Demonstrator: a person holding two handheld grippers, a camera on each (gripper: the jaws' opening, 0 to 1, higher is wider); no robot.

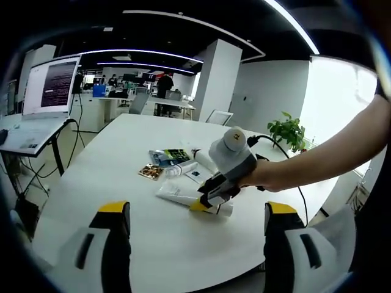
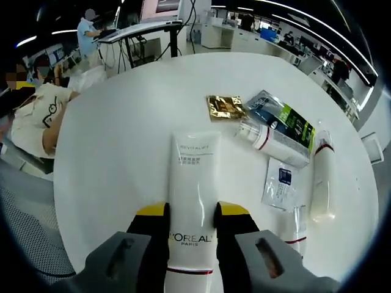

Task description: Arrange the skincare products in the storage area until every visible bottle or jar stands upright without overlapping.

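Early stage. Your right tool (image 2: 191,215) clamped on white tube (image 2: 193,183), lying flat near counter (image 2: 110,134) edge. Left tool (image 1: 197,215) spread, holding nothing. Bottles (image 2: 272,141) beyond lie flat; nothing upright.

Open-plan office, dark ceiling with curved light strips (image 1: 183,19), white square pillar (image 1: 219,79). Big round white table (image 1: 116,159) up front, standing desk with monitor (image 1: 54,85) on one side. Potted plant (image 1: 287,131) by a bright window (image 1: 333,104).
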